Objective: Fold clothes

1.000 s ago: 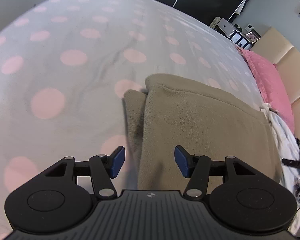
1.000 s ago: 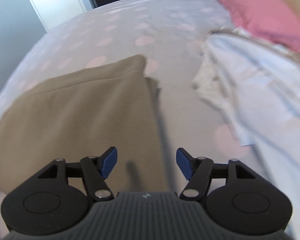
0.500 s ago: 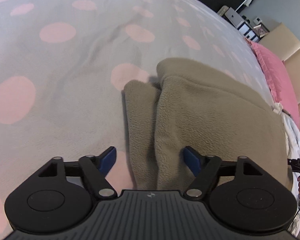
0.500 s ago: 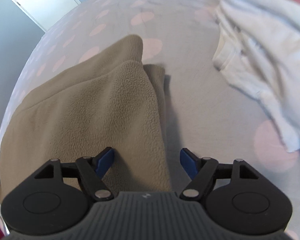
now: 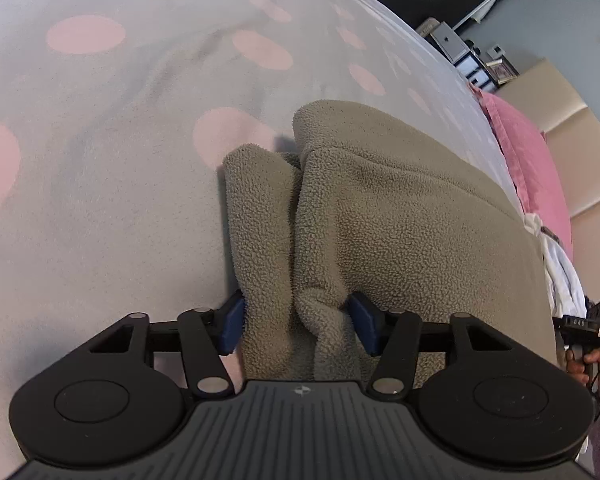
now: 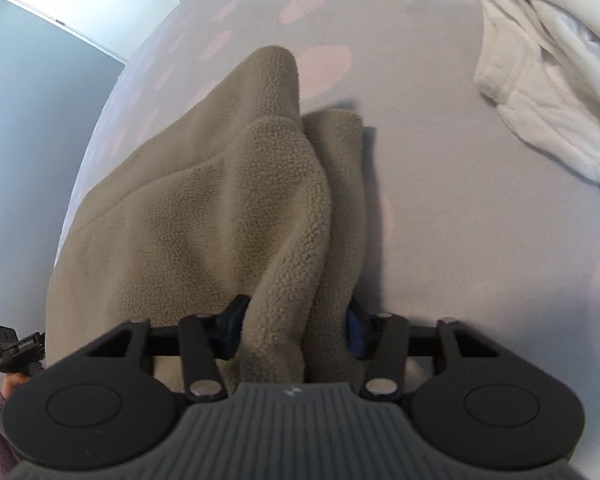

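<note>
A folded taupe fleece garment (image 5: 399, 208) lies on the grey bed cover with pink dots (image 5: 120, 200). My left gripper (image 5: 298, 326) is at the garment's left edge; its jaws are closing, and the blue pads press into bunched layers of fleece between them. In the right wrist view the same fleece garment (image 6: 220, 200) fills the centre. My right gripper (image 6: 296, 326) is at its right edge, jaws closing too, with a thick fold of fleece squeezed between the pads. Both grippers point steeply down at the bed.
A heap of white clothes (image 6: 539, 92) lies on the bed to the right of the fleece. A pink pillow (image 5: 531, 168) rests against a beige headboard. A hand and part of the other gripper (image 5: 587, 320) show at the right edge. The bed cover (image 6: 459, 220) is wrinkled.
Both grippers have come down onto the fleece. Their jaws widened around its side edges, then closed in, and the fabric now bunches between the pads.
</note>
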A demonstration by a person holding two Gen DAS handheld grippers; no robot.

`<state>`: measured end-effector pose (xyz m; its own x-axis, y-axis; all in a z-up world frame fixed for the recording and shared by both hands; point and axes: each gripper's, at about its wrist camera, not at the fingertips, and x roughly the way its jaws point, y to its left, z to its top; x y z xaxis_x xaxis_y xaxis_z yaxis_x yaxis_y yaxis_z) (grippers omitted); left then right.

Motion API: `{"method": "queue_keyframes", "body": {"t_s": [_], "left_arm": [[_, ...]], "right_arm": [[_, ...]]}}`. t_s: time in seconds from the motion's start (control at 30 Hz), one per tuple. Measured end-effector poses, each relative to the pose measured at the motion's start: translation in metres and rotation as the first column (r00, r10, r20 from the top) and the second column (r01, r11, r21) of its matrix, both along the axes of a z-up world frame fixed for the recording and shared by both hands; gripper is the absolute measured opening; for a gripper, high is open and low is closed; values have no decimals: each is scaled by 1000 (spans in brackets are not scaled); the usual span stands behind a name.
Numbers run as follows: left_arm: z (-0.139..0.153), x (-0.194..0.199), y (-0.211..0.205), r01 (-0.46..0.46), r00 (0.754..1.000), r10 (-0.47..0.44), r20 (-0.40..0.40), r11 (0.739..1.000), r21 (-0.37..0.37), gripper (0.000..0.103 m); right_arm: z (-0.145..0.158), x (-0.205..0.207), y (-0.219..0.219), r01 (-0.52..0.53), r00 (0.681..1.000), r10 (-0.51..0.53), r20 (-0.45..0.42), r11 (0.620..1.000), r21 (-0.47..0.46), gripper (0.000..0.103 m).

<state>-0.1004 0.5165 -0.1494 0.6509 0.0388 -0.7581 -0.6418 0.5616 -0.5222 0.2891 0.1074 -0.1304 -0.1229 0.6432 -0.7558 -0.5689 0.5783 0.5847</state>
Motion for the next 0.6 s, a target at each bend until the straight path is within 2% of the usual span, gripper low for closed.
{"method": "queue_keyframes", "body": {"t_s": [0.1,0.2,0.37,0.6], "left_arm": [[4,-2,-4,-13,1000,13,15,1000,6,34],[12,-2,-10,-20,1000,20,8,999,46,26],[31,-10,-17,-45,999,43,23,996,81,20],[70,-28,-21,-66,995,59,83,994,83,17]], "right_arm": [[10,-9,4,-7,999,7,43,1000,-7,33],[24,-21,5,6,995,-4,102,1000,-22,26],[52,-38,-3,51,986,-52,161,999,13,23],[113,-56,-9,59,977,-83,199,990,124,21]]}}
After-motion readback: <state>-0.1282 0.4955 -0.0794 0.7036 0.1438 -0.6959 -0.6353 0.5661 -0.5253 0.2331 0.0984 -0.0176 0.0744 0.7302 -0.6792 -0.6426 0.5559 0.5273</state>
